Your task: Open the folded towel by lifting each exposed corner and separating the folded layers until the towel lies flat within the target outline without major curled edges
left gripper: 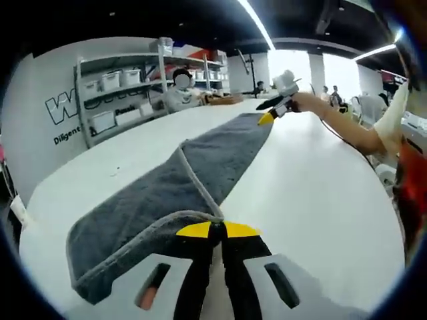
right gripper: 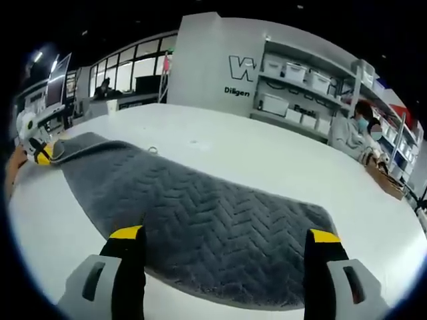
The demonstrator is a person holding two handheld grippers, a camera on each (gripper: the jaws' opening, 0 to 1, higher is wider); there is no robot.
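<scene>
A grey towel [left gripper: 200,167] with a herringbone weave lies in a long strip on the white table [left gripper: 313,193]; one layer is still folded over along its length, with a pale hem running down the fold. My left gripper [left gripper: 217,230] is shut on the towel's near hemmed corner. In the right gripper view the same gripper [right gripper: 39,153] sits at the towel's [right gripper: 213,220] far left corner. My right gripper [right gripper: 225,235] is wide open, its yellow-tipped jaws straddling the towel's near end just above it. In the left gripper view it [left gripper: 270,115] hovers at the far end, held by a person's arm.
Grey shelves [left gripper: 117,87] with white bins stand against the wall beyond the table. A person [left gripper: 181,93] sits at the table's far end beside a wicker basket [right gripper: 383,179]. Bare table top [right gripper: 267,157] extends on both sides of the towel.
</scene>
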